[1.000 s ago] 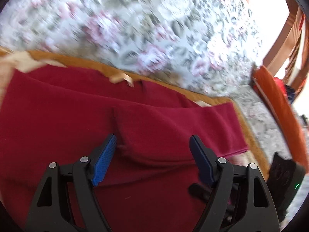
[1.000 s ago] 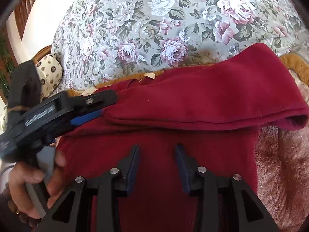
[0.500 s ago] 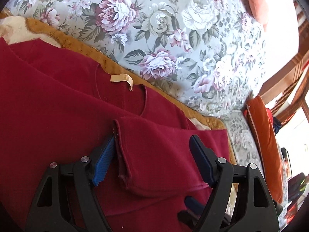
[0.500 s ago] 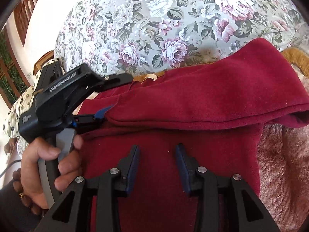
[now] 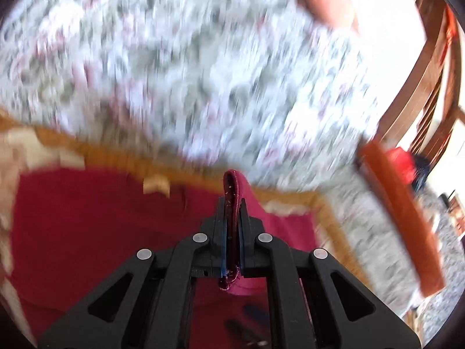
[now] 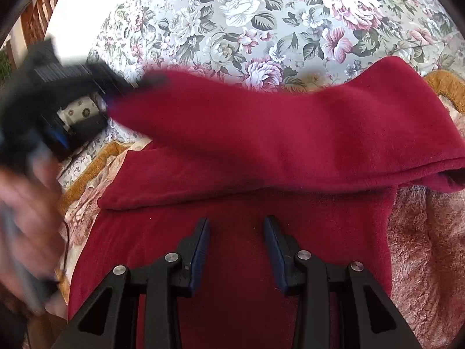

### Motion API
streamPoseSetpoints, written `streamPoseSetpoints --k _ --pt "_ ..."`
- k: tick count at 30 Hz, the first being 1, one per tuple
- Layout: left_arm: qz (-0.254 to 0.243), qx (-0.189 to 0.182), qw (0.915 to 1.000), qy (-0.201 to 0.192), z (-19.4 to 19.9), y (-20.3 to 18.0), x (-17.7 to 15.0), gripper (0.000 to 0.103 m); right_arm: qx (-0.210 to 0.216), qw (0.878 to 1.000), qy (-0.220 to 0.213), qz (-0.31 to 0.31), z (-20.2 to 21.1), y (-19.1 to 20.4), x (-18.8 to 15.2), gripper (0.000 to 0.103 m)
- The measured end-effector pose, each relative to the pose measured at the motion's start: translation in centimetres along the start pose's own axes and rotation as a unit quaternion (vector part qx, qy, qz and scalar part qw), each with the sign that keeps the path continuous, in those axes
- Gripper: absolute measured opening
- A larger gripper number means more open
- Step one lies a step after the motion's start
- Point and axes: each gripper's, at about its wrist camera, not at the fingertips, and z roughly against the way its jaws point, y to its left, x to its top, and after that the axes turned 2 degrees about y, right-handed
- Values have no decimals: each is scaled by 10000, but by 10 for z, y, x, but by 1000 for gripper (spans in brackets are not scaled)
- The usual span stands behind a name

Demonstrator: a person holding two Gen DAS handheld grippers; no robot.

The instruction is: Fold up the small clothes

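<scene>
Here the left gripper (image 5: 231,226) had its blue-padded jaws clamped on a hemmed fleece sleeve edge (image 5: 234,186) of the crimson garment (image 6: 238,250); the garment lay spread on a plush gold-bordered blanket (image 6: 421,261) beside the floral cushion (image 6: 261,23); the right gripper (image 6: 237,251) hovered over the fleece, jaws apart, holding nothing.

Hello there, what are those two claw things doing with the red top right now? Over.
Left gripper jaws shut on sleeve cuff, lifted. Right gripper jaws open over red top. Nothing in the way.
</scene>
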Motion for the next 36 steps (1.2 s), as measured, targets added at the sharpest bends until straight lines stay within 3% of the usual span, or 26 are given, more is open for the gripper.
streamPoseSetpoints --k 3,6,12,16,18,19,20,23,26,29,31,33,35,36 --pt "227 -12 9995 -226 29 22 25 4 -4 10000 -2 4 0 0 0 38" --pt "309 301 9987 -277 45 54 34 4 -20 10000 -2 14 0 0 0 38" --pt "680 1004 9922 300 30 125 11 4 -30 10000 -4 27 0 -1 -1 38" --pt "794 1586 9812 755 12 158 -17 5 -27 10000 -9 29 0 -2 0 38" --pt "791 1938 9746 792 14 169 -24 27 -28 10000 -9 33 0 -2 0 38" --pt "822 2021 9733 721 19 173 -25 33 -26 10000 -11 33 0 -2 0 38" --pt "840 2142 9716 546 28 176 -26 37 -24 10000 -13 32 1 -3 0 38" --pt "738 2575 9635 -42 51 169 -25 38 -24 10000 -15 36 1 -3 0 38" --pt "185 2368 9708 -331 48 144 -27 38 -21 10000 -16 35 1 -4 1 38" --pt "-196 2302 9729 -7 13 134 -37 38 -25 10000 -13 40 1 -4 2 38" --pt "4 2488 9674 475 -16 147 -56 37 -54 10000 -5 53 1 -3 2 38" --pt "-6 2513 9678 131 -5 139 -58 39 -121 9999 35 79 2 1 4 38" --pt "226 2170 9759 65 3 140 -64 50 -168 9998 102 34 15 1 5 38" --pt "268 2077 9778 2 7 142 -67 50 -103 9999 61 93 26 1 5 38"
